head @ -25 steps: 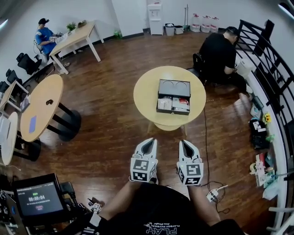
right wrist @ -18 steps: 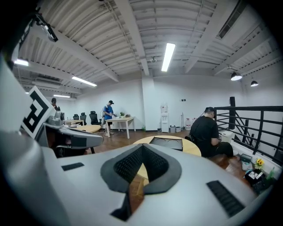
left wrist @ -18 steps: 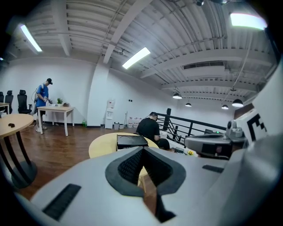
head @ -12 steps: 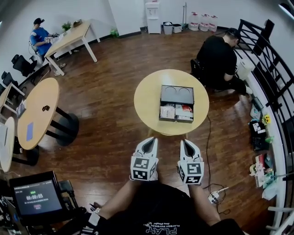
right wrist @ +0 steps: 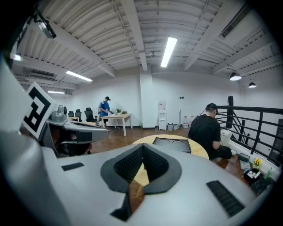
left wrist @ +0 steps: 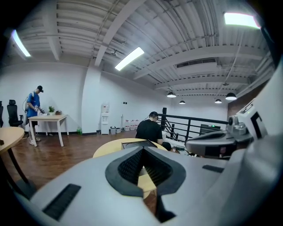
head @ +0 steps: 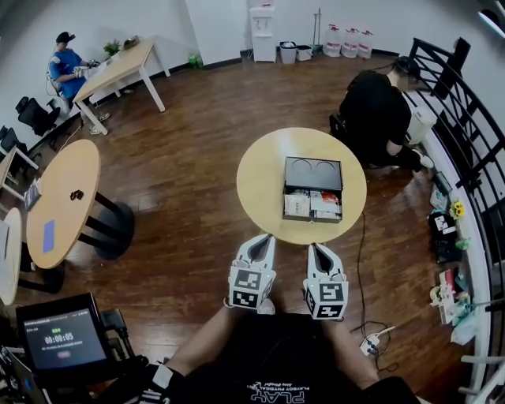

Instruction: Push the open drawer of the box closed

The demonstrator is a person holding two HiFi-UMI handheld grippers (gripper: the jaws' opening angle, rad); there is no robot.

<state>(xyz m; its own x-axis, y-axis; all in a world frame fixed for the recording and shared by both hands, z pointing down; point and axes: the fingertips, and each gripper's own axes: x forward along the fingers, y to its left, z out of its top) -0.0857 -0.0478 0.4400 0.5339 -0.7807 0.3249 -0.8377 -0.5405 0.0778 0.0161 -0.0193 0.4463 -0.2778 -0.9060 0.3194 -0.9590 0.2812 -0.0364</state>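
An office: wooden desk (head: 118, 67), swivel chairs (head: 35, 117), water dispenser (head: 261, 22).

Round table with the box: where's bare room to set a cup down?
The table's left half, from rim to box, is bare. Thinner strips lie behind the box and to its right. The open drawer nearly reaches the near rim: tight there.

Since 1.0 s ago I have moved forward. The round table (head: 264, 177) sits lower in the head view, and its near edge now meets the tips of the left gripper (head: 259, 240) and right gripper (head: 316, 248), where floor showed before. The box (head: 313, 173) has drifted right. The monitor (head: 59, 339) timer went from 00:00:04 to 00:00:05.
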